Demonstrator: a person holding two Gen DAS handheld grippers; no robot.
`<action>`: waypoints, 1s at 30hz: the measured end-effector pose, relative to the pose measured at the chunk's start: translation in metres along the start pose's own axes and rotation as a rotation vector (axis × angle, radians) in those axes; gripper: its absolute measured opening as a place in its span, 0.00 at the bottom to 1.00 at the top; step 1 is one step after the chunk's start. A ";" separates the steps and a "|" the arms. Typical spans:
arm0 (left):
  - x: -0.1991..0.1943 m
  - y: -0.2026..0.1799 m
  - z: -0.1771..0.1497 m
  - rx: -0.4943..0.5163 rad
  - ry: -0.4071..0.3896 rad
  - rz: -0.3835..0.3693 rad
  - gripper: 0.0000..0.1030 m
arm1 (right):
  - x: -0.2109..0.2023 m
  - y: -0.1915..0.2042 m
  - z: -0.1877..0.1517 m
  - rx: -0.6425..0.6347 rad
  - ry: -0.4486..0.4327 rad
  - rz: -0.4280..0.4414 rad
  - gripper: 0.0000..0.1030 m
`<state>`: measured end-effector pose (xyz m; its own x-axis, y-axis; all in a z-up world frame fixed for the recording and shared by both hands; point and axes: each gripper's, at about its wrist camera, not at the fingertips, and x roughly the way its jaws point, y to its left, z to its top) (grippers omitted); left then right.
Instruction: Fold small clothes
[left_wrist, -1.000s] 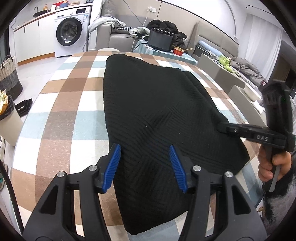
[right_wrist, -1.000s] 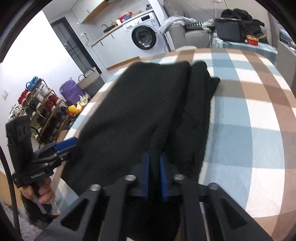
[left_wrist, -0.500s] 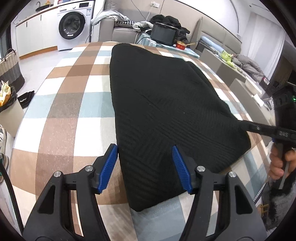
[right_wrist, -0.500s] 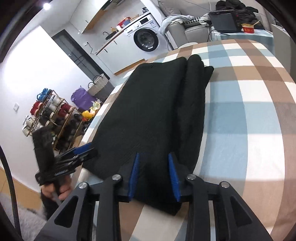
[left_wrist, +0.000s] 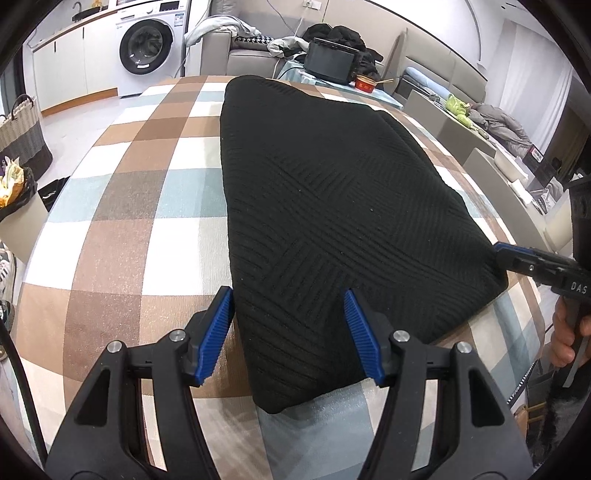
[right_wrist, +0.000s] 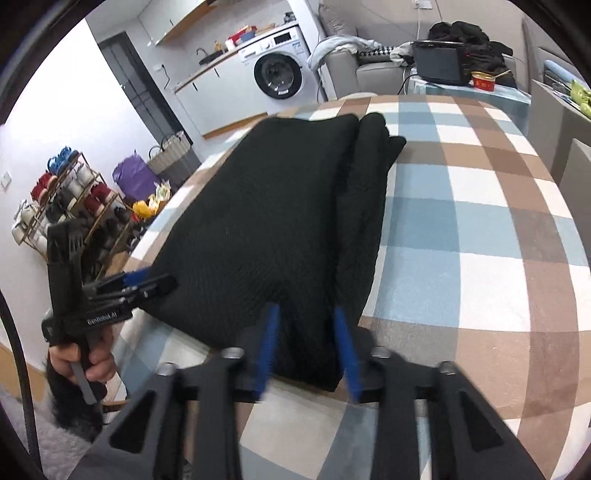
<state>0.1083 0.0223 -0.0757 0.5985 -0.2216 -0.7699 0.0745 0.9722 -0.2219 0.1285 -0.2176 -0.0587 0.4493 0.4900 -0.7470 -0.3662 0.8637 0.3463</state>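
**Both grippers spread wide at the near edge of the folded knit**

Black knit garment (left_wrist: 332, 206) lying folded and flat on the checked counter (left_wrist: 147, 206), stretching away toward the far side. Doubled layers stacked along its right edge in the right wrist view (right_wrist: 365, 206). Left gripper (left_wrist: 288, 332) released, blue pads (left_wrist: 216, 334) wide apart, straddling the near left corner of the cloth, nothing pinched. Right gripper (right_wrist: 306, 350) released too, pads parted over the near right corner, a touch blurred. Whether either set of pads touches the fabric: cannot tell. Right gripper seen from the left camera at the cloth's right edge (left_wrist: 517, 258). Washing machine (left_wrist: 147, 48) and sofa (left_wrist: 236, 55) well beyond the counter.
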 end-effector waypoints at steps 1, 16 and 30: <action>0.000 0.000 0.000 0.002 -0.002 0.001 0.57 | 0.001 0.000 -0.001 0.006 -0.004 -0.011 0.43; -0.004 0.009 -0.004 -0.010 0.015 -0.052 0.71 | -0.001 0.022 -0.027 0.076 -0.065 0.038 0.80; 0.002 0.003 -0.005 0.006 0.014 0.001 0.71 | 0.001 0.007 -0.031 0.109 -0.027 0.068 0.79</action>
<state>0.1060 0.0240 -0.0809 0.5872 -0.2212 -0.7786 0.0788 0.9730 -0.2170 0.1011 -0.2142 -0.0748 0.4487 0.5495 -0.7048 -0.3062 0.8354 0.4564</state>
